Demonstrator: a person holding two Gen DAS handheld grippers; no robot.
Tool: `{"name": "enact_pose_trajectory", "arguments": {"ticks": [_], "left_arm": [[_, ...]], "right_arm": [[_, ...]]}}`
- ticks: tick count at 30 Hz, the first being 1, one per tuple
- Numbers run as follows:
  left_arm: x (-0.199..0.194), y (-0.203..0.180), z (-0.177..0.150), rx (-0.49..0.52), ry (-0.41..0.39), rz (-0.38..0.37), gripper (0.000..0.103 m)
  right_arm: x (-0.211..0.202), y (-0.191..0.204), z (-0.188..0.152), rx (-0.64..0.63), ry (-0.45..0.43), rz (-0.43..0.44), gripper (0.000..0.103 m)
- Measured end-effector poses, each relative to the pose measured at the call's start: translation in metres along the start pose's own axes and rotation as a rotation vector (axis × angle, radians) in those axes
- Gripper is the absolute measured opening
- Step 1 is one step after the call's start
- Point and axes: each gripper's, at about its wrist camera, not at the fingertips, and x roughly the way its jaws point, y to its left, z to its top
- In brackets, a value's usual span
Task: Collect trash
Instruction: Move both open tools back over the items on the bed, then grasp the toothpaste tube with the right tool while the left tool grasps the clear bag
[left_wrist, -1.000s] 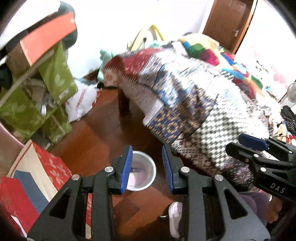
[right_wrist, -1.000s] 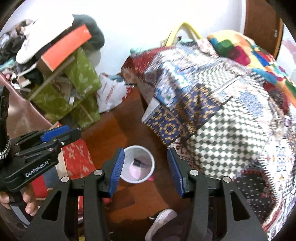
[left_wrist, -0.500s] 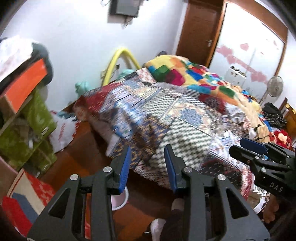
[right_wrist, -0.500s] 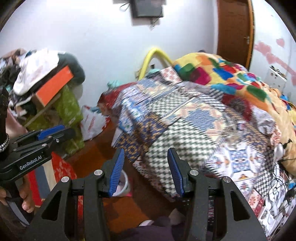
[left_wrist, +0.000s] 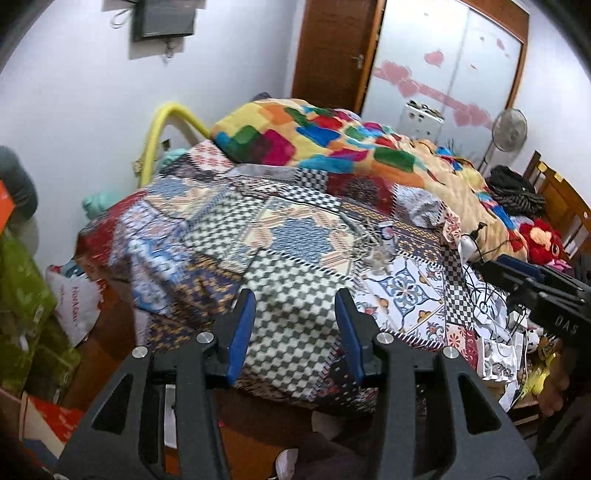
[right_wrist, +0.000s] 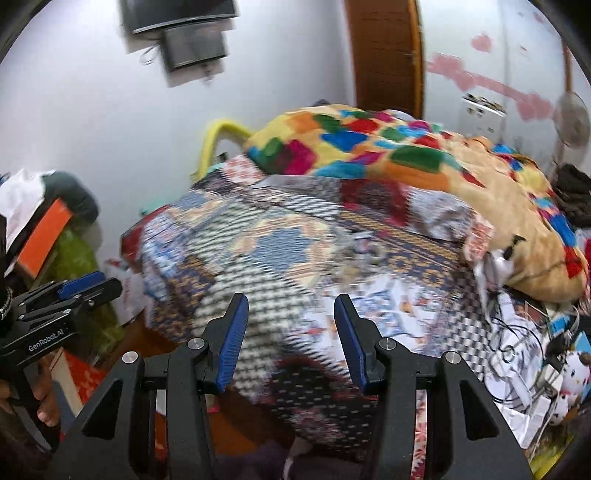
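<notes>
My left gripper (left_wrist: 294, 299) hangs over the near corner of the bed, its blue-padded jaws opening with nothing between them. My right gripper (right_wrist: 291, 301) stands open and empty above the same corner; its side also shows as the right gripper (left_wrist: 535, 288) at the edge of the left wrist view. Farther up the patchwork bedspread (left_wrist: 288, 266) lies a crumpled clear wrapper with a small white bottle (left_wrist: 375, 242), seen only as a blurred wrapper (right_wrist: 354, 251) from the right wrist. Torn papers (left_wrist: 495, 356) lie at the bed's right edge.
A colourful blanket (left_wrist: 332, 144) covers the far half of the bed, with black cables (left_wrist: 476, 280) and a red plush toy (left_wrist: 543, 236) on the right. Green boxes (left_wrist: 22, 295) and a white plastic bag (left_wrist: 77, 299) crowd the floor at left. A fan (left_wrist: 511, 129) and a wooden door (left_wrist: 332, 51) stand behind.
Both grippers rose and swung from the floor to the bed top. The white bin on the wooden floor dropped out of sight. The left jaws have spread wider.
</notes>
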Motion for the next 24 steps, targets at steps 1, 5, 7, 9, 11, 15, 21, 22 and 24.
{"name": "enact_pose_trajectory", "arguments": {"ticks": [1, 5, 7, 9, 11, 15, 21, 22, 24], "left_arm": [[0.008, -0.005, 0.003, 0.006, 0.008, -0.01, 0.044], [0.042, -0.023, 0.013, 0.033, 0.044, -0.037, 0.044], [0.06, -0.03, 0.015, 0.041, 0.07, -0.053, 0.044], [0.077, -0.035, 0.016, 0.048, 0.093, -0.067, 0.044], [0.094, -0.042, 0.018, 0.063, 0.116, -0.077, 0.044], [0.131, -0.054, 0.021, 0.09, 0.153, -0.095, 0.044], [0.183, -0.061, 0.024, 0.103, 0.203, -0.126, 0.044], [0.191, -0.062, 0.025, 0.104, 0.211, -0.132, 0.044], [0.206, -0.064, 0.024, 0.111, 0.224, -0.14, 0.044]], "right_arm": [[0.001, -0.009, 0.001, 0.013, 0.004, -0.007, 0.045], [0.016, -0.043, 0.003, 0.064, 0.037, -0.018, 0.045], [0.025, -0.056, 0.003, 0.084, 0.05, -0.029, 0.045], [0.035, -0.067, 0.001, 0.099, 0.063, -0.041, 0.045], [0.046, -0.078, -0.001, 0.113, 0.073, -0.045, 0.045], [0.074, -0.092, -0.004, 0.148, 0.105, -0.034, 0.045], [0.123, -0.105, -0.001, 0.164, 0.15, -0.007, 0.043], [0.129, -0.106, 0.0, 0.164, 0.147, -0.002, 0.041], [0.142, -0.107, 0.004, 0.155, 0.146, -0.002, 0.031]]}}
